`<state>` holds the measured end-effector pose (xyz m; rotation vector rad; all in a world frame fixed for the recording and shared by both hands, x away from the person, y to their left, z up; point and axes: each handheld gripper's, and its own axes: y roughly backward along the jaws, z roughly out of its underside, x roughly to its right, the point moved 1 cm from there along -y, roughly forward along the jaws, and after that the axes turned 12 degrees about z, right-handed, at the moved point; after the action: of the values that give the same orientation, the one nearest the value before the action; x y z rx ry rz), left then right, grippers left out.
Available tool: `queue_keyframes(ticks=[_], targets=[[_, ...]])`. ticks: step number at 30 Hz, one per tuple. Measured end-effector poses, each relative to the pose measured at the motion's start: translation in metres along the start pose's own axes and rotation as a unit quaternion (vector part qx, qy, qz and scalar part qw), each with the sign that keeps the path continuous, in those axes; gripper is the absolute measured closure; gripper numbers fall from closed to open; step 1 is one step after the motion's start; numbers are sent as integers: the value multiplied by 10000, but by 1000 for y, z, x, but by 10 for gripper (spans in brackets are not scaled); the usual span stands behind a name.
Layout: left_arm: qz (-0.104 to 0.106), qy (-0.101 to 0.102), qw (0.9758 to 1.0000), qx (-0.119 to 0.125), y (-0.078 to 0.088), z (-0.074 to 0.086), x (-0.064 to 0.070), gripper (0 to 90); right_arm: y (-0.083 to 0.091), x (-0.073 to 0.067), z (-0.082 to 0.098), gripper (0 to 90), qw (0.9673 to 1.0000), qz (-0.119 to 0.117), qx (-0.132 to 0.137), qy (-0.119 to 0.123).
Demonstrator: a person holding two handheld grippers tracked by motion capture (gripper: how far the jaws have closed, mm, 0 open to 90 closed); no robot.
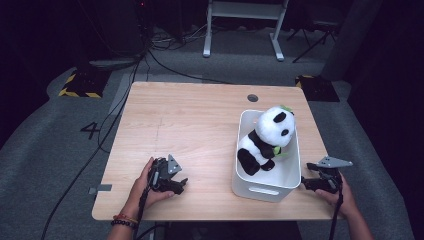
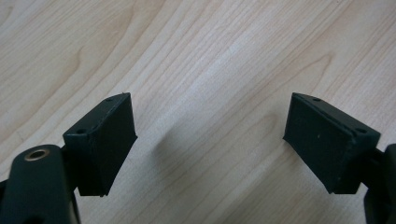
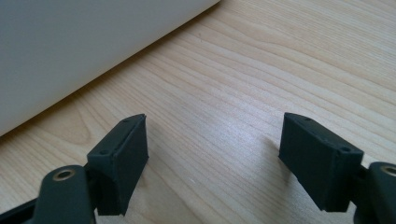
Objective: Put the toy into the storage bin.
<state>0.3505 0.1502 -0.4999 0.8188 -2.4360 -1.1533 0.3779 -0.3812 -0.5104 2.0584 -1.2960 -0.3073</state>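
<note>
A black-and-white plush panda [image 1: 267,140] with a green patch sits upright inside a white plastic bin [image 1: 264,190] on the right half of the wooden table [image 1: 190,130]. My left gripper [image 1: 181,186] rests low over the table near its front left, open, with bare wood between its pads [image 2: 107,140]. My right gripper [image 1: 306,183] sits just right of the bin's front corner, open too, nothing between its pads [image 3: 123,161]. The bin's white wall [image 3: 84,51] rises close at the upper left of the right gripper view.
A round cable hole [image 1: 252,98] sits near the table's far edge. Cables run over the grey floor [image 1: 60,140] to the left, and a white desk frame [image 1: 245,25] stands behind the table. Bare wood lies between the left gripper and the bin.
</note>
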Motion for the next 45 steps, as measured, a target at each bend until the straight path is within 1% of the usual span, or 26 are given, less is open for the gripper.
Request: queue_keyframes(ticks=[1,2,3,4,6,8,10,11,12,15,16,17,18,19,22,25,26,29,31,32,34,36,39,42,43,45], targets=[[36,14,10000,9,1,1,-1,164,0,0,0,238,10000,3,-1,-5],[109,81,9999,87,2,3,-3,164,0,0,0,238,10000,3,-1,2],[86,112,9998,109,4,4,-4,164,0,0,0,238,10000,2,-2,-2],[124,202,9996,162,4,7,-5,164,0,0,0,238,10000,4,-5,14],[76,292,9995,131,5,11,-7,164,0,0,0,238,10000,-1,-3,8],[69,324,9993,170,5,14,-8,164,0,0,0,238,10000,2,-1,1],[145,418,9989,172,7,17,-9,165,0,0,0,238,10000,1,2,2],[135,406,9989,209,7,18,-10,166,0,0,0,238,10000,5,4,2],[161,473,9984,278,7,21,-10,165,0,-1,0,238,10000,5,7,6],[215,536,9976,373,8,26,-12,165,0,-1,0,238,10000,2,9,11],[288,654,9966,421,8,28,-12,164,0,-1,0,238,10000,12,15,4],[329,656,9964,425,9,29,-13,162,0,-1,0,238,10000,10,29,-20],[293,655,9962,499,9,31,-13,161,0,-1,0,238,10000,10,26,-18],[295,687,9959,501,10,32,-13,161,0,-1,0,238,10000,-7,25,-30],[244,675,9962,486,11,33,-13,162,1,-2,0,238,10000,-14,19,-22],[286,696,9958,529,11,34,-12,162,1,-2,0,238,10000,-15,18,-12],[291,700,9957,531,11,34,-12,162,1,-1,1,238,10000,-19,14,50],[311,726,9955,525,11,34,-12,161,2,-1,1,238,10000,-10,4,44],[224,653,9964,482,12,34,-13,162,2,-2,1,232,9999,-56,50,118],[266,679,9962,480,12,34,-12,162,2,-3,1,232,9999,-49,61,75],[255,682,9962,481,12,34,-12,163,2,-2,1,228,9999,-55,31,123],[261,685,9961,484,12,34,-12,163,1,-3,1,229,10000,-44,53,24],[262,686,9961,486,12,34,-12,163,2,-3,1,228,9999,-7,41,98],[264,684,9961,487,12,34,-12,163,1,-3,1,228,10000,-19,52,0],[265,686,9961,488,12,34,-12,163,1,-2,1,228,9999,-21,46,94],[267,693,9961,485,12,34,-12,162,1,-2,1,228,9999,-24,45,86]])
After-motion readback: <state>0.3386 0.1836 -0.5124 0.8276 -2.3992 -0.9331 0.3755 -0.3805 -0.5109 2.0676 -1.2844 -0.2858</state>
